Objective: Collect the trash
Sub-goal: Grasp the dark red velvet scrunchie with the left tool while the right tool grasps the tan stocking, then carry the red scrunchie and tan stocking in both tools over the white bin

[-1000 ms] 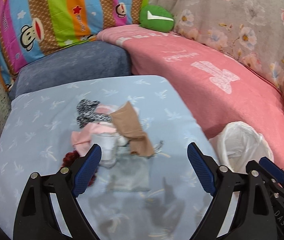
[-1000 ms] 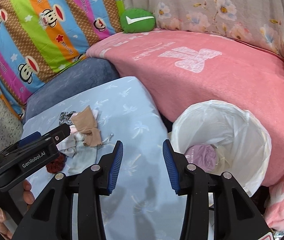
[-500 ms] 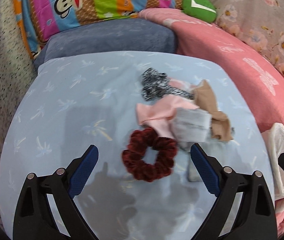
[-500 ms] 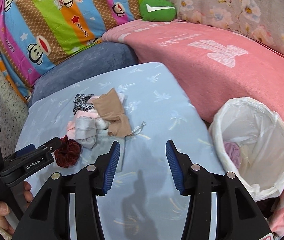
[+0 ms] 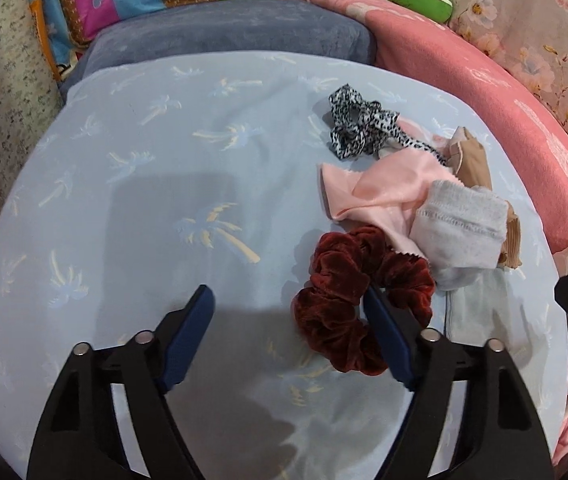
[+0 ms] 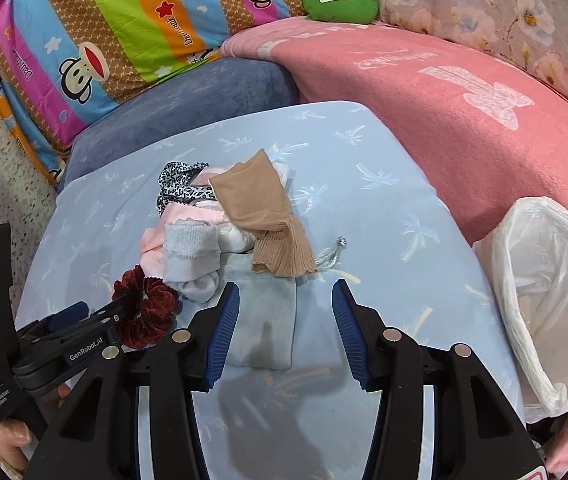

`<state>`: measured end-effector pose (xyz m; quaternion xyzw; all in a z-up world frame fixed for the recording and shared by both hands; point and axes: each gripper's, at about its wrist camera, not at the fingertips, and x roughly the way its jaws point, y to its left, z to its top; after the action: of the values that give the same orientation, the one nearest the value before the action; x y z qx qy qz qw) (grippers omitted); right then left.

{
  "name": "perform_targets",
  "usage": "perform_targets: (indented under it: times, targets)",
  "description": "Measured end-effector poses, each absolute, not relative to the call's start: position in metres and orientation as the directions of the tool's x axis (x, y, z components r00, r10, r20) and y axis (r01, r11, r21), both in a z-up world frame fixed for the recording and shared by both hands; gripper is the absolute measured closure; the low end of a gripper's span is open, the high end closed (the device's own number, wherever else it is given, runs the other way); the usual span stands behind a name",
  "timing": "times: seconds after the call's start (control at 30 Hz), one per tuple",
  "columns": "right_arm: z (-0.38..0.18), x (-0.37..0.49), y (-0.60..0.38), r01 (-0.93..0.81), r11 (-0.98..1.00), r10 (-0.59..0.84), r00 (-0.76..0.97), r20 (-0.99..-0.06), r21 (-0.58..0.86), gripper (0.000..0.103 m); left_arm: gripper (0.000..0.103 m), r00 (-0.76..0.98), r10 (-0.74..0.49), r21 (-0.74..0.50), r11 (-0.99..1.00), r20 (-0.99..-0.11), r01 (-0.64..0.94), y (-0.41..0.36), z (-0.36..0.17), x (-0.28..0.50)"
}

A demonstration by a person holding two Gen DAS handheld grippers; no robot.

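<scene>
The step in hand looks like picking up the dark red scrunchie, which lies right of centre in the left wrist view on the pale blue cushion. The left gripper has just been closing, yet its jaws stand released — one finger pokes into the scrunchie's loop, the other well to the left over bare cloth. The right gripper hangs unclenched over a pale blue pouch. Next, the left jaws probably need to pinch the ring before carrying it to the white-lined bin at the right edge.

bg: pink blanket | striped monkey cushion | floral drape
</scene>
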<state>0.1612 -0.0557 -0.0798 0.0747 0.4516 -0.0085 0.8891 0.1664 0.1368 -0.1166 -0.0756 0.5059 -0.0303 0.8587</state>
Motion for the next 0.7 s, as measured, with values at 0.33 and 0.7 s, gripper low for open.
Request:
perform_targets:
  times: [0.33, 0.7]
  targets:
    - [-0.092, 0.194, -0.055, 0.106, 0.986, 0.043, 0.581, -0.813, 0.129, 0.055, 0.084, 0.48, -0.211, -0.23, 0.973, -0.852, 0.02, 0.133, -0.107, 0.169]
    - [-0.12, 0.221, -0.061, 0.142, 0.977, 0.062, 0.526, -0.848, 0.159, 0.097, 0.086, 0.558, -0.184, -0.215, 0.977, -0.809, 0.011, 0.142, -0.075, 0.18]
